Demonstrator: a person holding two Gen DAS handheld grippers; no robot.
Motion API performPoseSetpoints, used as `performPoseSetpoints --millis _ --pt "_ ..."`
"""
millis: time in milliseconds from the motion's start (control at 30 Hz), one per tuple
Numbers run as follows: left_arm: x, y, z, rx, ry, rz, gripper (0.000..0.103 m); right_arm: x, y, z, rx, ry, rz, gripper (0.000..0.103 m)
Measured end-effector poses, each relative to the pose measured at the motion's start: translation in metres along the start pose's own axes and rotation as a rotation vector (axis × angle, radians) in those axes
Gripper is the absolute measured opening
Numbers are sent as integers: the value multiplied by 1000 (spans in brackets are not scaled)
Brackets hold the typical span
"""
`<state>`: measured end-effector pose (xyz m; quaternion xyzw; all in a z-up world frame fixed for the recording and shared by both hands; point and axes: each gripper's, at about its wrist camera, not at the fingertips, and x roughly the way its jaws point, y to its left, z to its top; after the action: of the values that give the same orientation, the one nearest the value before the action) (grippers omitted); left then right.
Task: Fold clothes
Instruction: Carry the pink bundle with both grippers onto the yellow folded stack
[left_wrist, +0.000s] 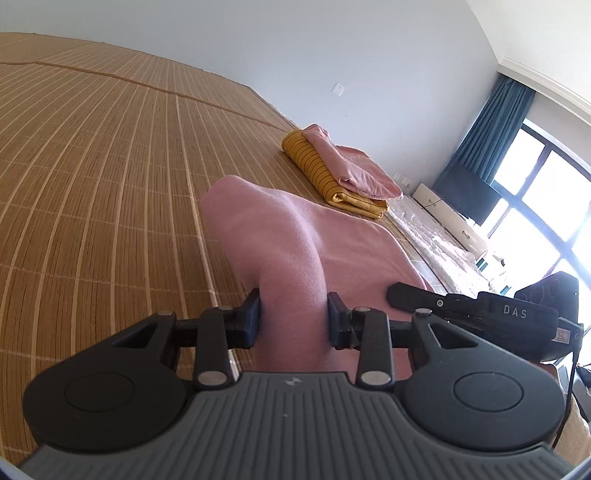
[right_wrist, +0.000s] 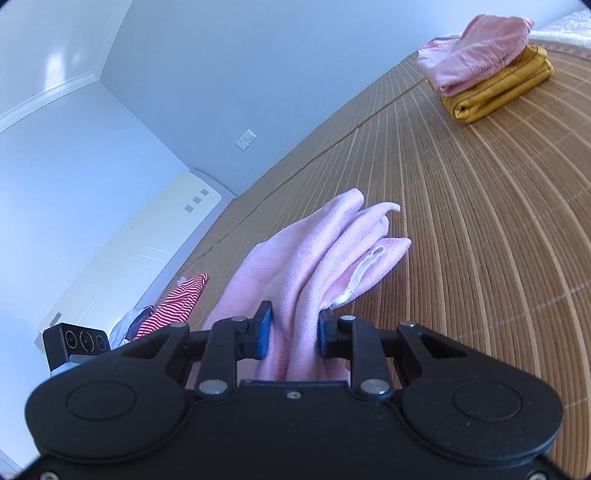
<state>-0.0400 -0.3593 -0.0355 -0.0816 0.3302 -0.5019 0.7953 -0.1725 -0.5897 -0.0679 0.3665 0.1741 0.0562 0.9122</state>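
Fingers of the left gripper were clamped on a raised fold of a pink fleece garment, while the right gripper pinched a bunched part of the same cloth, its white-trimmed edge hanging loose just beside the right-hand pad. The garment rested partly on a bamboo mat, its far rounded edge lying on the slats. Broad bare matting stretched to the left of the left gripper and beyond the right one. A folded stack, a pink piece atop a yellow striped one, sat near the mat's far edge, apart from the held garment. A red-and-white striped garment lay at the mat's edge, left of the right gripper.
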Motion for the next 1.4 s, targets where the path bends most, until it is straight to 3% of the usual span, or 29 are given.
performPoseSetpoints --millis 167,433,600,733,1000,1100,1167,1233,1267,1400 --pt "13 -44 51 87 -38 -44 40 -29 14 34 -50 -100 -11 25" --pt "84 -114 144 214 -118 -89 41 -54 15 155 -197 -215 -117 26" --pt "161 -145 202 276 -167 -72 41 -44 -18 236 -259 -258 -166 26" --pt "244 -145 231 277 -155 -49 41 -16 -82 283 -200 -274 -188 26" --pt "376 -103 218 328 -105 74 41 75 -215 295 -73 -228 -223 27" --pt "400 -85 207 324 -108 64 46 88 -234 288 -44 -221 -239 31" --pt "395 -76 206 308 -145 18 49 88 -230 285 -90 -223 -274 41" --pt "381 -72 207 301 -161 7 59 77 -215 286 -132 -240 -331 48" --pt "371 -74 206 322 -180 22 68 67 -207 286 -134 -257 -338 50" --pt "321 -90 201 454 -215 42 80 19 -178 276 -120 -311 -385 58"
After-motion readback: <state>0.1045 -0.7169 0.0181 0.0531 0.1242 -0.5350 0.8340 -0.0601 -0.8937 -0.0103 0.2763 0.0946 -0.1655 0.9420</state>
